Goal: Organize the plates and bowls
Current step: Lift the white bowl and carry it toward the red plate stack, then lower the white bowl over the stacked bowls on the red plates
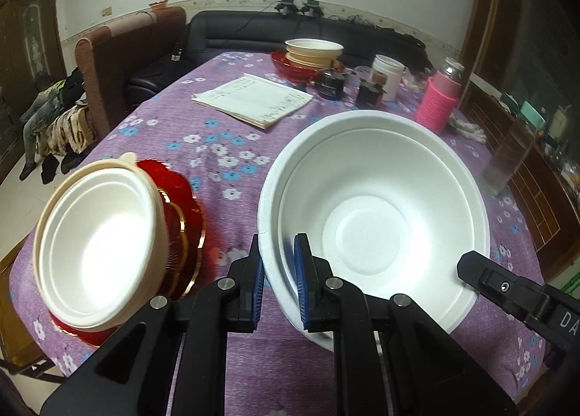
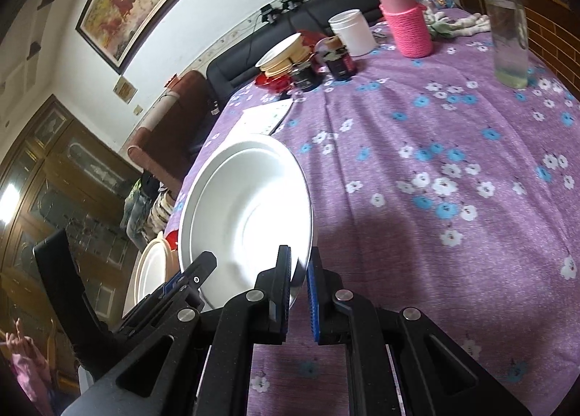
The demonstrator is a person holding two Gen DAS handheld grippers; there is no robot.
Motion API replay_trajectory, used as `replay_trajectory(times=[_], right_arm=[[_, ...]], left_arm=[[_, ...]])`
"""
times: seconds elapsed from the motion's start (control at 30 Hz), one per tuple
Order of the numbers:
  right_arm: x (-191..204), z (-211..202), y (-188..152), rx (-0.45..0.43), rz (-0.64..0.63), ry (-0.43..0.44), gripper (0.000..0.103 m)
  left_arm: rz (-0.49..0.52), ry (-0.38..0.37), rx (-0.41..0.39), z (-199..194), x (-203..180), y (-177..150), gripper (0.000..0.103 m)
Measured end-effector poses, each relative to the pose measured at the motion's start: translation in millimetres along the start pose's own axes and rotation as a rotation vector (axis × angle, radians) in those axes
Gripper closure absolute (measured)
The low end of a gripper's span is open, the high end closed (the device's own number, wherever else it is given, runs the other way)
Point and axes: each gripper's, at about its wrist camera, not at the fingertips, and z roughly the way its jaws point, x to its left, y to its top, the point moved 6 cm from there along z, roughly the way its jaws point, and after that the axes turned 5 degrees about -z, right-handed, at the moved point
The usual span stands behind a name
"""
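White bowl (image 1: pixel 377 213) sits tilted over the purple flowered bench (image 1: pixel 224 148), both grippers on its rim. Looks like two nested white bowls, an inner rim line showing inside the outer one. Left gripper (image 1: pixel 278 273) is clamped on the bowl's near-left rim, one blue pad outside the wall and one inside. Right gripper (image 2: pixel 299 285) is clamped on the opposite rim edge, blue pads either side of it; in the left wrist view its black finger tip shows at the bowl's near-right rim. Whether the bowl's base touches the cloth, cannot tell.

Just left of the white bowl: a cream bowl (image 1: pixel 98 249), tilted, resting on a red plate with gold edge (image 1: pixel 181 220). In the right wrist view the cream bowl (image 2: pixel 150 271) peeks out behind the white bowl (image 2: pixel 250 213).

Beyond the white bowl, mid bench: a stack of printed paper sheets (image 1: pixel 253 99). Farther back, a second stack of cream bowls (image 1: pixel 313 52) on another red plate (image 1: pixel 290 66). Right of that stack: two dark jars (image 1: pixel 331 84), a white tub (image 1: pixel 388 77), a pink knit-sleeved bottle (image 1: pixel 436 102). Right of the white bowl near the bench edge: a tall clear bottle (image 2: pixel 507 17) with a mint lid. Behind the bench: a dark sofa (image 1: pixel 253 28) and a brown armchair (image 1: pixel 119 53).
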Motion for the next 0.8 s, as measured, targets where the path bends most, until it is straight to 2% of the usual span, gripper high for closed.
replay_trajectory(times=[0.3,0.8], right_arm=[[32,8,0,0.012,-0.046,0.049,0.095],[113,25,-8,0.045,-0.158,0.174,0.095]], left_arm=[[-0.053,0.029,-0.036,-16,35,6,0.090],[-0.160,0.121,-0.097,-40,104,15,0.089]])
